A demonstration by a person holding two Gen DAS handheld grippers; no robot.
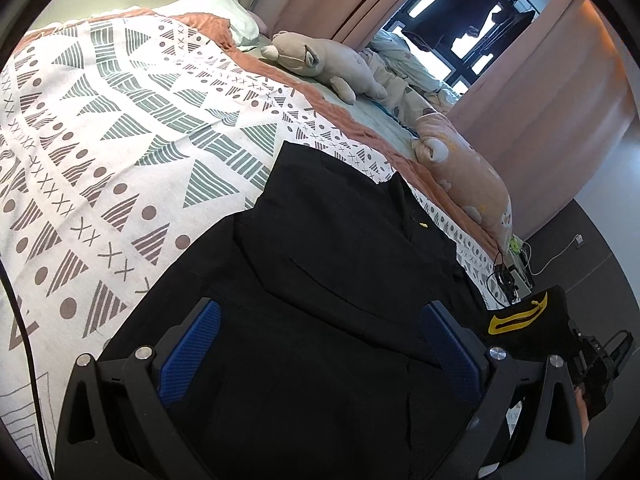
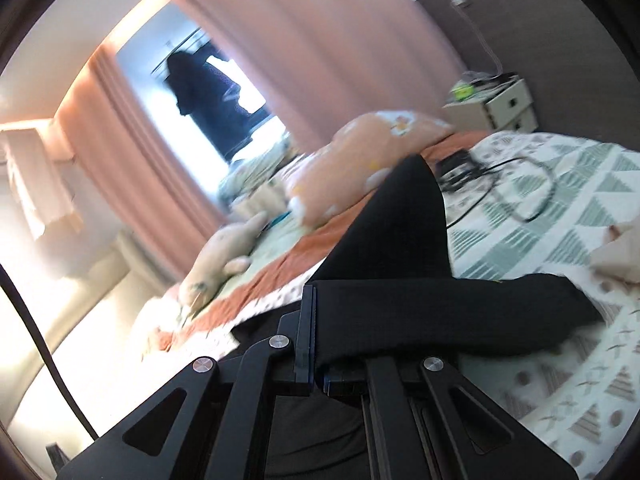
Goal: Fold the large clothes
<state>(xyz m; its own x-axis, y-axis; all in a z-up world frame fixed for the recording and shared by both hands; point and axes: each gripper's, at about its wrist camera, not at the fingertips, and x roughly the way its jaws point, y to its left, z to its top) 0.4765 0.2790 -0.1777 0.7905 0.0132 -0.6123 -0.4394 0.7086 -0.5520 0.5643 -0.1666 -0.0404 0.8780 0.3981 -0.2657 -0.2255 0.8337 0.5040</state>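
Note:
A large black garment [image 1: 320,248] lies spread on the patterned bedspread [image 1: 100,128]. My left gripper [image 1: 322,340] hovers just over its near part. It is open, its blue pads [image 1: 192,344] wide apart with only flat cloth below them. At the far right of the left wrist view, my right gripper [image 1: 596,360] lifts a corner of the garment with a yellow-trimmed opening [image 1: 516,318]. In the blurred right wrist view, the right gripper [image 2: 314,316] is shut on a fold of the black cloth [image 2: 400,240], which drapes over one finger and trails back onto the bed.
A beige plush toy [image 1: 324,60] and a peach pillow [image 1: 468,176] lie along the far side of the bed. Pink curtains [image 1: 540,80] frame a window with a dark coat [image 1: 460,8] hanging in it. Black cables [image 2: 520,192] lie on the bedspread near a white nightstand [image 2: 500,104].

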